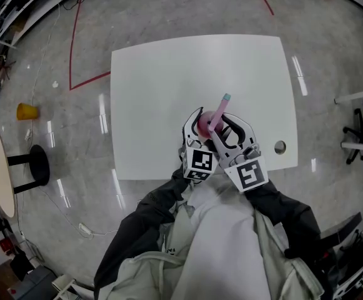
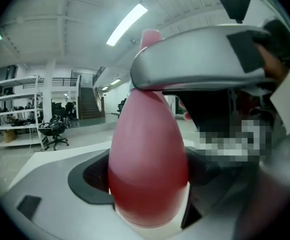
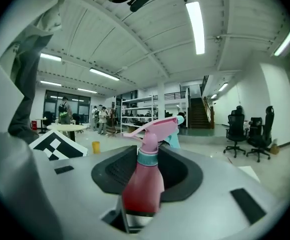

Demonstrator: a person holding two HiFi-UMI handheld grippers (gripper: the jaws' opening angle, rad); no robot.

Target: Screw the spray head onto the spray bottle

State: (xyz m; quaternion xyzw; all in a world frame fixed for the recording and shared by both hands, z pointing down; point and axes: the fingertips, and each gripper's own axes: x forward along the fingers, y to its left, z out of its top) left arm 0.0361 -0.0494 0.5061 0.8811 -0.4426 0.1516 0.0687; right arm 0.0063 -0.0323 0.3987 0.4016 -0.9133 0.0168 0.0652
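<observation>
Left gripper (image 2: 148, 176): closed on the bottle (image 2: 147, 149), with a pad on each side of the wide lower body.
Right gripper (image 3: 147, 171): jaws part-closed, with the pads against the teal collar (image 3: 147, 158) on both sides. It reads as a pinch on the spray head (image 3: 154, 129) at its base.
Bottle place: held between the two grippers just in front of the person, over the near edge of the table (image 1: 169, 74). It seems to be lifted off the table, though no view shows its base.
Spray head place: on top of the bottle, with the collar seated on the neck. The trigger and blue-tipped nozzle point away from the person.
Key relation: the bottle's long axis stands upright, crosswise to both grippers, which reach in about level. The head lies above the left gripper's hold and between the right gripper's jaws, so the right hand is the nearer one to turn it.
Step, judged: the collar is being turned down the thread while the left gripper steadies the body. How tight it is cannot be told.
Next move, judged: a twist about the upright axis, with the collar kept square to the neck.
Risk, judged: the smooth body may spin in the left pads.
Counts: two grippers, one bottle, one spray head, one table.
Farther off: one yellow cup (image 1: 26, 111) on the floor, well apart from the table.
</observation>
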